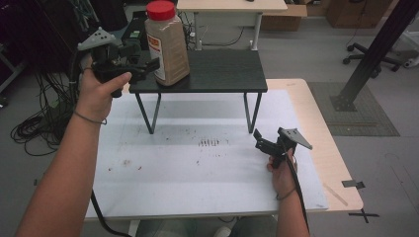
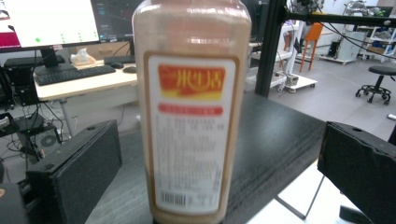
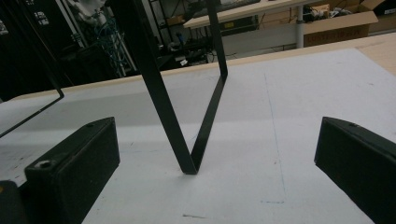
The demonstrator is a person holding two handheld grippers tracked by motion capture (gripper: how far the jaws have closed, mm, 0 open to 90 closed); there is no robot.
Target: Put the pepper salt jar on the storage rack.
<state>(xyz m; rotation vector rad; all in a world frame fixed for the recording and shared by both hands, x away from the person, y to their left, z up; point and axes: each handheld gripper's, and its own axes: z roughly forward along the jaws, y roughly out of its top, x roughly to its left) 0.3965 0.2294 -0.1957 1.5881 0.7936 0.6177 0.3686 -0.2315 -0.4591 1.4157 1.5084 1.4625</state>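
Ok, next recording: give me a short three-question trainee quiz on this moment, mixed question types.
1. True or false: the left gripper is shut on the bottle.
2. Multiple choice: where does the bottle stand? A) on the white table top, B) upright on the small black stand, C) lying on its side on the floor.
3. Short answer: what does the right gripper hold?

Key
1. False. In the left gripper view the jaws stand apart on either side of the bottle, with gaps showing.
2. B.
3. Nothing. Its jaws are open, low over the white table top, facing a V-shaped leg of the stand.
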